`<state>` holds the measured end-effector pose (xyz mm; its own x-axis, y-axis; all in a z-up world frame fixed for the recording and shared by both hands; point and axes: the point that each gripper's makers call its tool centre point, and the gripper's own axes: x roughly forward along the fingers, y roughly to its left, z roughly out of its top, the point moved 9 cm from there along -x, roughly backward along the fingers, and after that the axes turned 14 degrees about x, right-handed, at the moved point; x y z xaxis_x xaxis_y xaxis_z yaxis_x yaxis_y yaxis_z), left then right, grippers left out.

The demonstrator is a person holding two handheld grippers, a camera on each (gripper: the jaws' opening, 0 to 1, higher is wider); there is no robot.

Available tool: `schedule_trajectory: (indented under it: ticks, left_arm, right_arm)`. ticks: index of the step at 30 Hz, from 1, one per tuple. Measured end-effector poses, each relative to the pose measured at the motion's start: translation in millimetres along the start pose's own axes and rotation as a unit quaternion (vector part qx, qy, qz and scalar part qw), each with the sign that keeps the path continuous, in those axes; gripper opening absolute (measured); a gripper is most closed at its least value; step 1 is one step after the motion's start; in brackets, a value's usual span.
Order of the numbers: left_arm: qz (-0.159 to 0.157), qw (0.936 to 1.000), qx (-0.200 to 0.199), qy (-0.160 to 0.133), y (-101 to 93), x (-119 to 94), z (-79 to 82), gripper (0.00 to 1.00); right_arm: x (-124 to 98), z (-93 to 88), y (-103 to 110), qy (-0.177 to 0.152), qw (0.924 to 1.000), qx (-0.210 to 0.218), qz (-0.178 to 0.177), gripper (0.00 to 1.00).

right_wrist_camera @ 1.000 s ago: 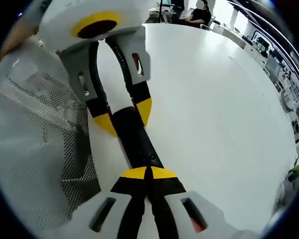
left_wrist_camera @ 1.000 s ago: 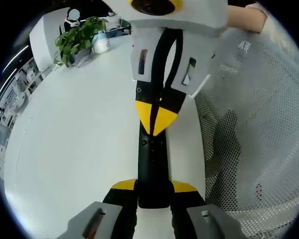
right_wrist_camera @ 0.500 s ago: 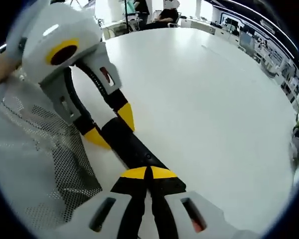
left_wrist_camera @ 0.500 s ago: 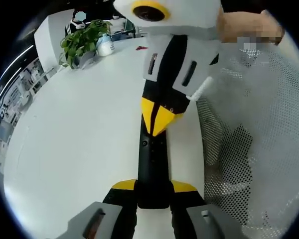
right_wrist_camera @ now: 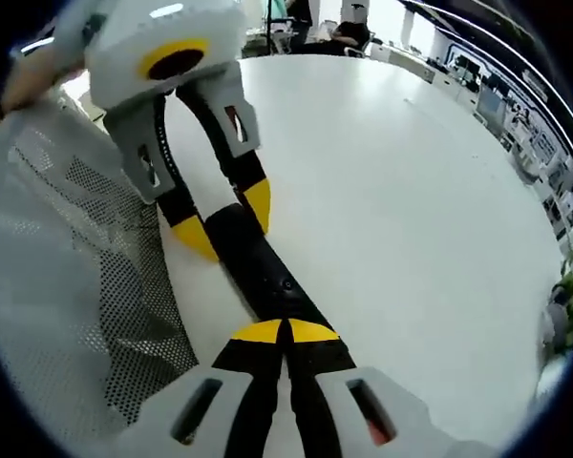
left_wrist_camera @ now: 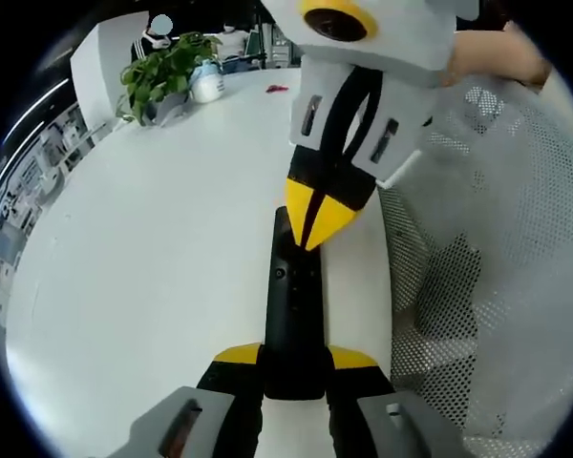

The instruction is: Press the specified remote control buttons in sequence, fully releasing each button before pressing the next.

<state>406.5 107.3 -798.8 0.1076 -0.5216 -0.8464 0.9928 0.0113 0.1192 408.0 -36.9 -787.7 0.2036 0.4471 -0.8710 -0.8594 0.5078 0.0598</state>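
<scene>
A long black remote (left_wrist_camera: 291, 315) lies lengthwise over the white table (left_wrist_camera: 153, 248). My left gripper (left_wrist_camera: 294, 357) is shut on its near end, one yellow-tipped jaw on each side. My right gripper (left_wrist_camera: 314, 218) comes down from the top of the left gripper view, shut, with its yellow tips together against the remote's far half. In the right gripper view, the right gripper (right_wrist_camera: 285, 332) has its closed tips resting on the remote (right_wrist_camera: 258, 267). Beyond them the left gripper (right_wrist_camera: 226, 219) clamps the remote's other end.
A potted plant (left_wrist_camera: 162, 72), a white bottle (left_wrist_camera: 207, 84) and a small red object (left_wrist_camera: 275, 89) stand at the table's far edge. A person's white mesh sleeve (left_wrist_camera: 487, 248) borders the table beside the grippers. People sit at the far end (right_wrist_camera: 349, 33).
The right gripper has tilted and shifted slightly toward the remote's far end, tips still together on it. The left gripper keeps its hold. Both views have swung a little.
</scene>
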Motion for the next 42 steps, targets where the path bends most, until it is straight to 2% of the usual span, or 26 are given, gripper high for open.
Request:
schedule_trajectory:
  ticks: [6,9,13,15,19,26,27,30,33,36,39,42]
  left_arm:
    - [-0.006,1.0,0.002,0.003,1.9,0.2,0.5,0.25]
    - [-0.004,1.0,0.002,0.0,0.9,0.1,-0.3,0.25]
    - [-0.005,1.0,-0.002,-0.004,2.0,0.7,-0.6,0.25]
    - [-0.006,1.0,-0.001,-0.001,1.6,0.9,-0.4,0.25]
    - [-0.004,1.0,0.004,-0.002,0.7,1.0,-0.4,0.25]
    - [-0.005,0.9998,0.015,-0.007,-0.3,1.0,-0.6,0.25]
    - [-0.005,0.9998,0.016,-0.006,-0.3,1.1,-0.4,0.25]
    - [-0.005,0.9998,0.016,-0.008,-0.3,1.2,-0.7,0.25]
    - [-0.006,0.9998,0.018,-0.007,-0.2,1.3,-0.3,0.25]
    - [-0.005,0.9998,0.018,-0.008,-0.5,1.2,-0.5,0.25]
    - [-0.003,0.9999,0.012,-0.01,-0.7,1.3,-0.7,0.25]
    - [0.0,0.9999,-0.001,-0.011,-0.8,1.6,-0.5,0.25]
  right_arm:
    - [-0.5,-1.9,-4.7,-0.007,0.9995,-0.023,0.022,0.0]
    - [-1.8,-6.2,-7.8,-0.015,0.9989,0.004,0.045,0.0]
    - [-3.5,-11.2,-9.1,-0.013,0.9985,-0.008,0.053,0.0]
    - [-3.0,-10.7,-6.1,-0.016,0.9987,-0.009,0.048,0.0]
    - [-2.5,-7.3,-0.1,0.003,0.9974,-0.069,0.019,0.0]
    - [-0.4,-1.0,5.8,0.034,0.9964,-0.077,-0.002,0.0]
    - [-0.4,-0.3,5.3,0.038,0.9965,-0.074,-0.003,0.0]
    - [0.0,2.1,2.4,0.056,0.998,-0.029,0.001,0.0]
    - [-0.2,3.2,0.1,0.061,0.9981,0.001,0.008,0.0]
    - [-0.5,0.7,-1.3,0.051,0.9984,0.022,0.009,0.0]
    - [-2.1,-4.5,-2.0,0.027,0.9984,0.047,0.013,0.0]
    - [-2.2,-5.3,-3.7,0.021,0.9975,0.065,0.02,0.0]
